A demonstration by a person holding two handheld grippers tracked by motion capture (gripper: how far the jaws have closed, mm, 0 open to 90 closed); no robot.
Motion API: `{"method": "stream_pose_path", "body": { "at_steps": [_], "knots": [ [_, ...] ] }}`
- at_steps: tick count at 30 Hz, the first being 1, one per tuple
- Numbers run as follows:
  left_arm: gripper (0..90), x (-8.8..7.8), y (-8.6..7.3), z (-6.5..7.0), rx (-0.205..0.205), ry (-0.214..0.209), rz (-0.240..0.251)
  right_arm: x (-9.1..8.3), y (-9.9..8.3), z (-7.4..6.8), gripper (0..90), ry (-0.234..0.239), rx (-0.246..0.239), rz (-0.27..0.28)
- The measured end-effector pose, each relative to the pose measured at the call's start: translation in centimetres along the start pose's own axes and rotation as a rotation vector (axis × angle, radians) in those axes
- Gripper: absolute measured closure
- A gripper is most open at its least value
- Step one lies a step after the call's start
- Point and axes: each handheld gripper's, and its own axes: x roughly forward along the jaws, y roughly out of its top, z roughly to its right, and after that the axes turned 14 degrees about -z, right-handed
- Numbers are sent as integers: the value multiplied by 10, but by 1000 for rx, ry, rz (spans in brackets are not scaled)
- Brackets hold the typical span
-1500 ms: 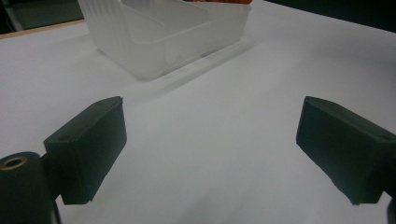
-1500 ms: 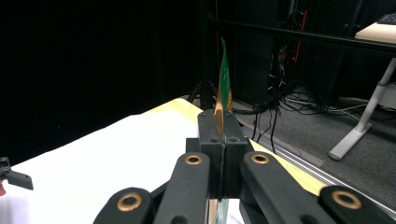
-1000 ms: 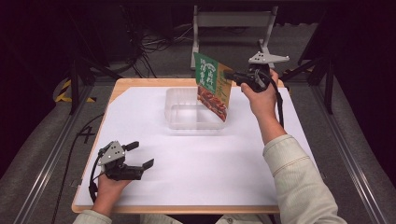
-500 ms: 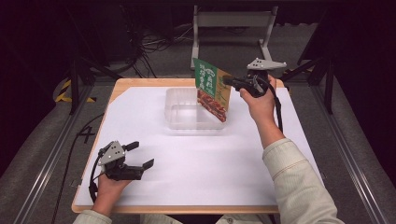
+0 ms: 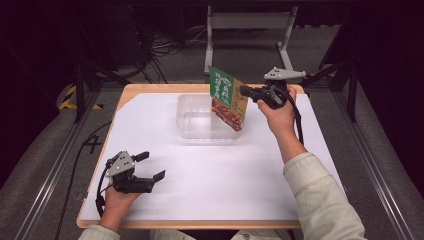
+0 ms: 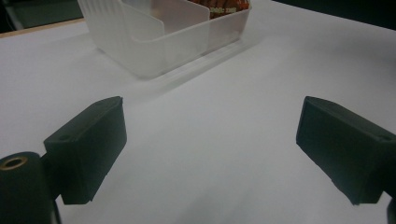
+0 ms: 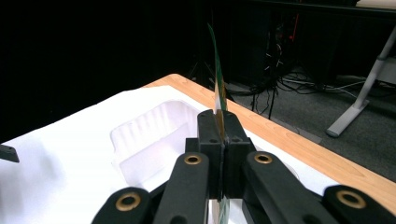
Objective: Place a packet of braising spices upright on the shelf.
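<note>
The right gripper (image 5: 243, 90) was clamped tight on the edge of a green snack packet (image 5: 228, 98). Its 2 jaws pressed together with the thin packet between them. The packet hung tilted in the air over the right side of a clear plastic box (image 5: 200, 117), with its low corner down by the box. The box sat on the white table (image 5: 225, 175). The left gripper (image 5: 151, 167) rested near the front of the table, well apart from the box, with its 2 jaws wide apart and nothing between them.
</note>
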Motion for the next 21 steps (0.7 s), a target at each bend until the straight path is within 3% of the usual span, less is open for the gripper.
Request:
{"method": "stream_pose_path", "body": {
  "at_steps": [15, 21],
  "knots": [
    [92, 1, 1, 1, -2, -3, -4, -8, -10, 6, 886, -19, 24, -3],
    [93, 1, 1, 1, 0, 2, -2, -10, -10, 5, 805, -29, 24, 1]
  ]
}}
